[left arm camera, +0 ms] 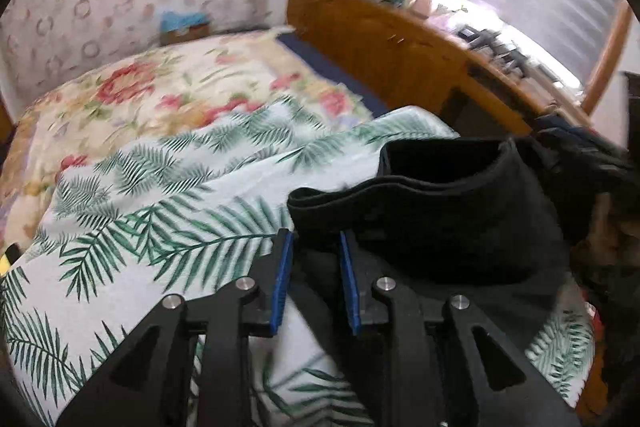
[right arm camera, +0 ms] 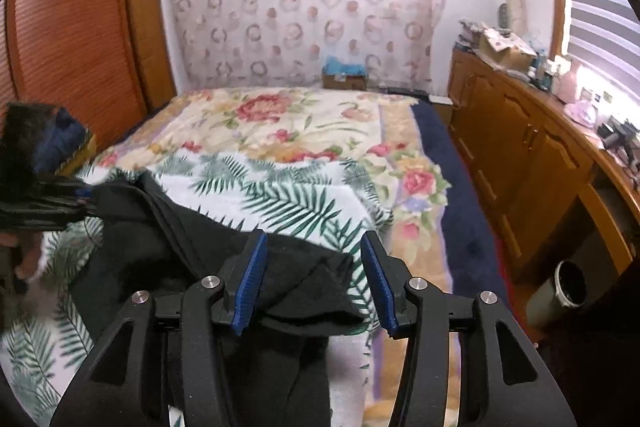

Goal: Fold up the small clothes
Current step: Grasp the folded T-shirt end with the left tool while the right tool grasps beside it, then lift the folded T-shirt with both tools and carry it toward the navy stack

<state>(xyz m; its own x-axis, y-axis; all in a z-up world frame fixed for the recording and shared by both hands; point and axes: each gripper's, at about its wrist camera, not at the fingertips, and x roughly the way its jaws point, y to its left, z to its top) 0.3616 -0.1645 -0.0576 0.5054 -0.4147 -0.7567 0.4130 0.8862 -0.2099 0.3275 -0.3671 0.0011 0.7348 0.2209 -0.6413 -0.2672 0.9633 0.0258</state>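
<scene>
A black garment [left arm camera: 460, 227] [right arm camera: 152, 239] lies partly lifted over a white cloth with a green palm-leaf print [left arm camera: 160, 195] [right arm camera: 288, 195] on the bed. My left gripper [left arm camera: 315, 239] is shut on an edge of the garment near its folded band. In the right wrist view that left gripper [right arm camera: 86, 197] holds the same edge up at the far left. My right gripper [right arm camera: 314, 237] stands open, its blue pads wide apart. A loose corner of the black garment lies between and under them, touching only the left pad [right arm camera: 252, 275].
The bed wears a floral bedspread [left arm camera: 160, 87] [right arm camera: 280, 115]. A cluttered wooden cabinet [right arm camera: 520, 147] runs along the right, with a grey bin [right arm camera: 568, 291] on the floor beside it. An orange wardrobe [right arm camera: 72, 39] stands left, and a cardboard box [right arm camera: 344, 79] sits past the bed's far end.
</scene>
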